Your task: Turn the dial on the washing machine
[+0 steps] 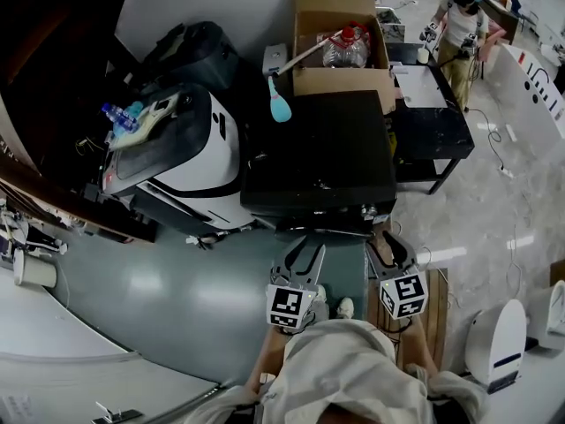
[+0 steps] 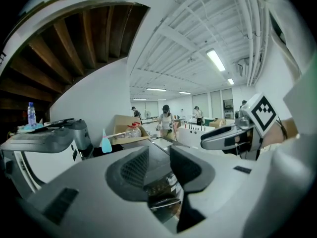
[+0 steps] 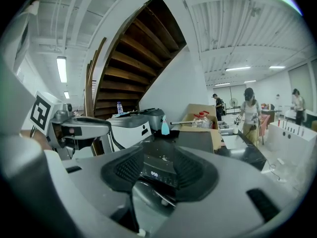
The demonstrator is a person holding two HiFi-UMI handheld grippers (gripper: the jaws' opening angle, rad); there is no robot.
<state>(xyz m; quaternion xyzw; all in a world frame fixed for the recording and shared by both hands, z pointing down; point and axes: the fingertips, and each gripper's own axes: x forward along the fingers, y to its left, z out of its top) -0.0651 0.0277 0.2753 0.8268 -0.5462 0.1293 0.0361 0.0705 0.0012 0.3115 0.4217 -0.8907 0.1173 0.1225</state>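
To the far left, at nine o'clock from the black washing machine (image 1: 318,148), stands a white appliance (image 1: 190,148) with a small bottle (image 1: 115,113) on its lid. The washing machine fills the middle of the room, its flat dark top bare. At its twelve o'clock an open cardboard box (image 1: 344,79) rests on the top's far edge.

At six o'clock, close to the person, the left claw (image 1: 302,256) hovers before the machine's front, released, its jaws spread wide with nothing between them. The dial (image 1: 366,212), a small silver knob, sits on the front panel at about five o'clock, near the right corner.

Just beside it, slightly nearer the person, the right claw (image 1: 391,241) is clenched, its jaws drawn together. The gap between them frames the lit display (image 3: 151,174); whether its tips touch the dial cannot be told.

At three o'clock stands a low black counter (image 1: 433,126), and at one o'clock, well apart, another person (image 1: 459,20).
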